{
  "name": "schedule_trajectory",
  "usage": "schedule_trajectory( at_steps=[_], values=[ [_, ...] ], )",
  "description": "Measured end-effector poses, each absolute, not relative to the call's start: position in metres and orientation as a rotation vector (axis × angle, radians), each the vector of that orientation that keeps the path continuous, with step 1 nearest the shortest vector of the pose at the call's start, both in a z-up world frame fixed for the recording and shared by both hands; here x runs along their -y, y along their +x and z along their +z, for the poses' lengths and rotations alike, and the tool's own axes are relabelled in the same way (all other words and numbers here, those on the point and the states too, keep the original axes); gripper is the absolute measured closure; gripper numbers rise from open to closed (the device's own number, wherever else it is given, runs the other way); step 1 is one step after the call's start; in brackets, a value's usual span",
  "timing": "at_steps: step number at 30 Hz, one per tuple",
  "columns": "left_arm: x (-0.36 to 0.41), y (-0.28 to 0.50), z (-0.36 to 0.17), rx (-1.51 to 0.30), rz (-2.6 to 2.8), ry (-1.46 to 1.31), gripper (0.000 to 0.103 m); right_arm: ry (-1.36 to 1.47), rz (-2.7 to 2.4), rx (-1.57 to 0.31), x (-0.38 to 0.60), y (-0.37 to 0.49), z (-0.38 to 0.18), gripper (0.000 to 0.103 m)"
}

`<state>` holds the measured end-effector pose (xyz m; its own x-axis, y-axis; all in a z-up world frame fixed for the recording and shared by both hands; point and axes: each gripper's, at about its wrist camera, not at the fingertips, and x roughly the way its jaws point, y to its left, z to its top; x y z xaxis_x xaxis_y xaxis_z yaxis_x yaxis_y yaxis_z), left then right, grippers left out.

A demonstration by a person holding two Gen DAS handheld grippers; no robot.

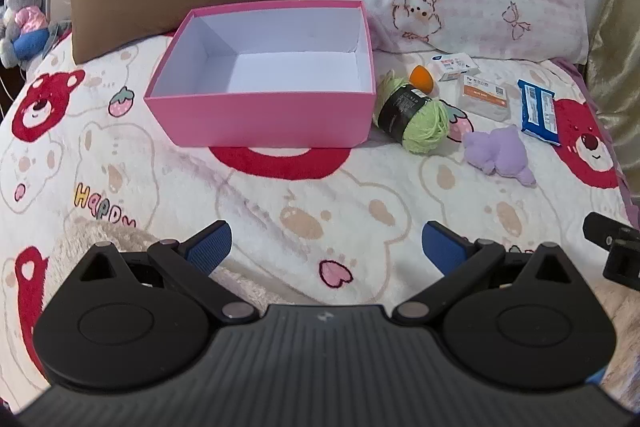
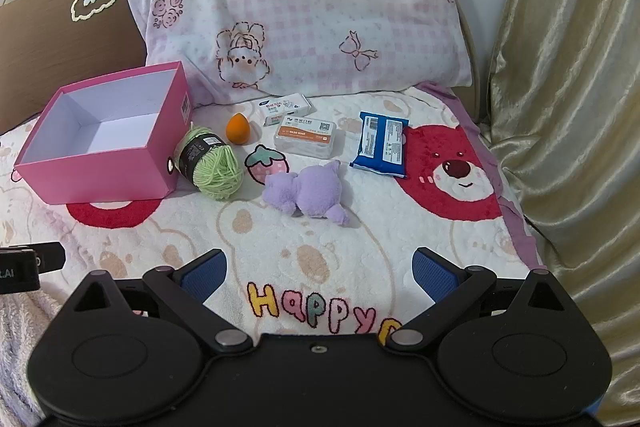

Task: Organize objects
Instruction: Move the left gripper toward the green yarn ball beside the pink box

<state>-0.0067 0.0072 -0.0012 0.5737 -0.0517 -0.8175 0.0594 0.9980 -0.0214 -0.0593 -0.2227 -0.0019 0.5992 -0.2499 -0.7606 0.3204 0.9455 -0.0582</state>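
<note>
Both claws, left claw [image 1: 326, 247] and right claw [image 2: 319, 273], hang spread apart and empty above the bed blanket [image 2: 280, 247]. The empty pink box [image 2: 100, 163] waits at ten o'clock; green yarn [image 2: 210, 163], purple plush [image 2: 308, 193] and packets lie beside it, likely for loading.

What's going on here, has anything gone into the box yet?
Nothing yet. The pink box sits open and empty on the blanket. Beside it lie the green yarn, orange sponge, two small white packs, the purple plush and the blue packet. The left gripper and right gripper both hover open over the blanket, short of the items, holding nothing.
</note>
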Motion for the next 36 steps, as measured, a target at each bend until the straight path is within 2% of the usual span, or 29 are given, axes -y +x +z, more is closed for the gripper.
schedule_trajectory(
  at_steps=[20,31,36],
  values=[
    [0.0,-0.014,-0.002,-0.924,-0.083,0.031,0.001,0.158,-0.292,-0.85,0.232,-0.061,-0.004,0.002],
    [0.011,0.002,0.025,-0.98,-0.183,0.069,0.003,0.138,-0.16,-0.898,0.27,-0.054,0.025,0.002],
    [0.022,0.012,0.038,-0.986,-0.244,0.081,0.007,0.131,-0.097,-0.914,0.28,-0.049,0.034,0.002]
  ],
)
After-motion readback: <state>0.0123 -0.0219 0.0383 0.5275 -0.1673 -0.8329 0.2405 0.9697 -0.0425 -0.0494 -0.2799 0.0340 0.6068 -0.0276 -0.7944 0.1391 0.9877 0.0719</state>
